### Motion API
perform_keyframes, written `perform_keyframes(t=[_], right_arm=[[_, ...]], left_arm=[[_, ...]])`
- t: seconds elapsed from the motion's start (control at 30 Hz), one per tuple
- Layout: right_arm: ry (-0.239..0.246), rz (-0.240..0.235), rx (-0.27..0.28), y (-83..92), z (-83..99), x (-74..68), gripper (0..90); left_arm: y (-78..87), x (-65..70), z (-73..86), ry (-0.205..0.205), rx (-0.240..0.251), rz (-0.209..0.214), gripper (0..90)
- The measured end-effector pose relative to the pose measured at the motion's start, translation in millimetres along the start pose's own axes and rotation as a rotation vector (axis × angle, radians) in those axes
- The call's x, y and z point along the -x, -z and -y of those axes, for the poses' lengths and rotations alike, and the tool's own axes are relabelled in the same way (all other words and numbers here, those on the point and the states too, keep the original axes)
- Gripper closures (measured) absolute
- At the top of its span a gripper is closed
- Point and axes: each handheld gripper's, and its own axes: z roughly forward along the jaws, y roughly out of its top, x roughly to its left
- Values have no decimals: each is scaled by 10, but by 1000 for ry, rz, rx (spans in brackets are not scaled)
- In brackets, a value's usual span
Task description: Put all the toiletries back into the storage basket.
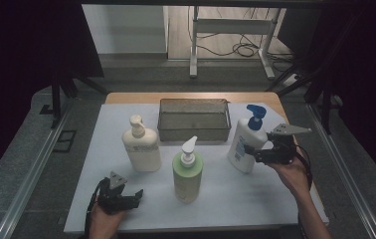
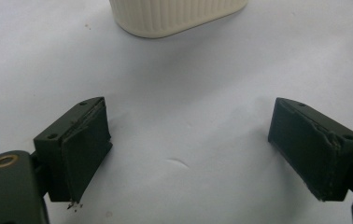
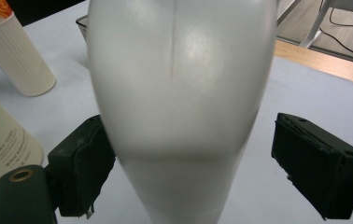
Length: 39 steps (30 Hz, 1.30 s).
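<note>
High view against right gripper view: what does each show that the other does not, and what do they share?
High view alone: the grey wire mesh basket whole at the back, the green pump bottle, the blue pump head of the white bottle, and the left gripper low on the white table sheet.
Right gripper view alone: the right gripper close up, its left pad touching that bottle, its right pad apart.
Both: the white bottle and the cream ribbed pump bottle.
</note>
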Motion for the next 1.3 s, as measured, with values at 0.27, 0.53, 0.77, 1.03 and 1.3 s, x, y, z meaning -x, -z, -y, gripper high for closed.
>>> perform_keyframes(t=[0.27,0.53,0.77,1.03,1.3], right_arm=[[-45,-17,2,-48,-30,20,151],[-31,-31,-56,-106,-37,23,151],[-45,-13,-46,-156,-68,-9,175],[-45,-18,-21,-179,-117,-37,296],[-3,46,-36,-161,-159,-111,371]], left_arm=[[0,0,0,0,0,0,125],[0,0,0,0,0,0,124],[0,0,0,0,0,0,124],[0,0,0,0,0,0,124],[0,0,-1,0,0,0,124]])
